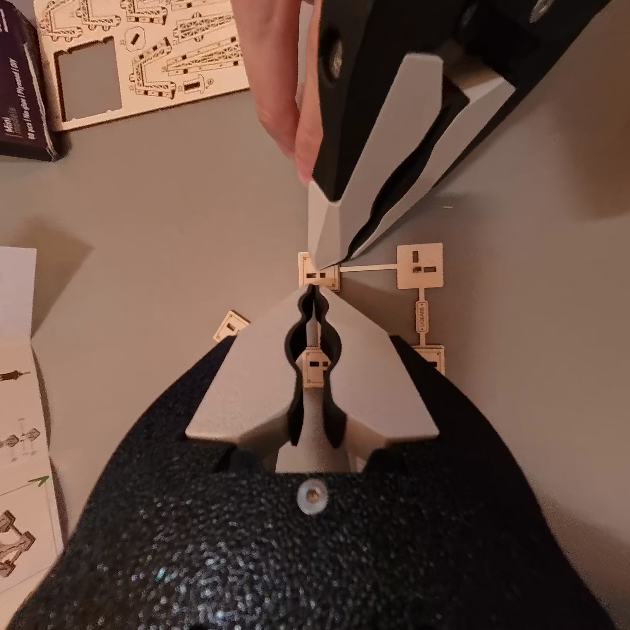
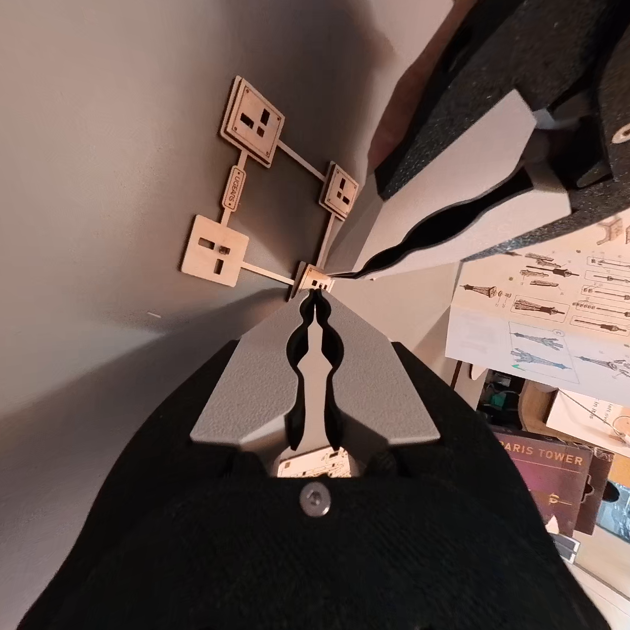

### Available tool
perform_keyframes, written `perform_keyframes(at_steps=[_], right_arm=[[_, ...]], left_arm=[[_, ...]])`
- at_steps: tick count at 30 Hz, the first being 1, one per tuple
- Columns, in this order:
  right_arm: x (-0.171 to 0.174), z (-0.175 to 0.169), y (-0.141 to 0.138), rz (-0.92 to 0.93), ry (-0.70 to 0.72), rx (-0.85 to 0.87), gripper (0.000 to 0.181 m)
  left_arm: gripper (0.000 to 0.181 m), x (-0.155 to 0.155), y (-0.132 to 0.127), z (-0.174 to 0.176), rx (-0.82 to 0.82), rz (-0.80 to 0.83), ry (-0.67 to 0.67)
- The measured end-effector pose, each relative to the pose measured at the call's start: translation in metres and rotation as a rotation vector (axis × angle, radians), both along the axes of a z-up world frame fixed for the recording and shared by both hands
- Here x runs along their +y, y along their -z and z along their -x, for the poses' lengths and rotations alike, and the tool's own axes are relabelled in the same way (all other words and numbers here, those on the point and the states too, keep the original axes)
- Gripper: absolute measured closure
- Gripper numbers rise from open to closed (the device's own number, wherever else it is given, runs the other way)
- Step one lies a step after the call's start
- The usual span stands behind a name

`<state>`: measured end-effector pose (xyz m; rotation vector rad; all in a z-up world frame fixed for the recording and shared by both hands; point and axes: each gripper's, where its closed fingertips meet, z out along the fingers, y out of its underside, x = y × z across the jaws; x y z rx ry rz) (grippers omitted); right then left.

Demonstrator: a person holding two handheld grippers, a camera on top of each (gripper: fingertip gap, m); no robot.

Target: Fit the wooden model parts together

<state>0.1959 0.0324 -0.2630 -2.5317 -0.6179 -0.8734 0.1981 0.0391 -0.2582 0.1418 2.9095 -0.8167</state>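
Observation:
A flat wooden frame (image 1: pixel 420 266) of square pads joined by thin strips lies on the grey table; it also shows in the right wrist view (image 2: pixel 214 254). Its near-left pad (image 1: pixel 318 274) carries a smaller slotted plate (image 2: pixel 313 283). My left gripper (image 1: pixel 313 289) is shut, its tips touching that pad's near edge. My right gripper (image 1: pixel 339 263) comes down from the upper right, shut, its tips on the pad's far corner where a strip joins. In the right wrist view my right gripper (image 2: pixel 315 294) and my left gripper (image 2: pixel 337 283) meet at this pad. I cannot tell whether either pinches wood.
A loose small square plate (image 1: pixel 231 327) lies left of my left fingers. A plywood sheet of uncut parts (image 1: pixel 146 51) and a dark box (image 1: pixel 20 85) lie at the far left. An instruction sheet (image 1: pixel 20 409) lies at the left edge. A hand (image 1: pixel 283 85) holds the right gripper. Less than 4 cm separates the two grippers' tips.

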Motion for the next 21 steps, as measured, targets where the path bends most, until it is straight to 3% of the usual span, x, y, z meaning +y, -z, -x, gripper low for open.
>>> perform_keyframes(at_steps=[21], right_arm=[[0.0006, -0.0005, -0.0009, -0.024, 0.003, 0.006, 0.181]], left_arm=[[0.181, -0.0020, 0.0028, 0.0044, 0.107, -0.117, 0.016]])
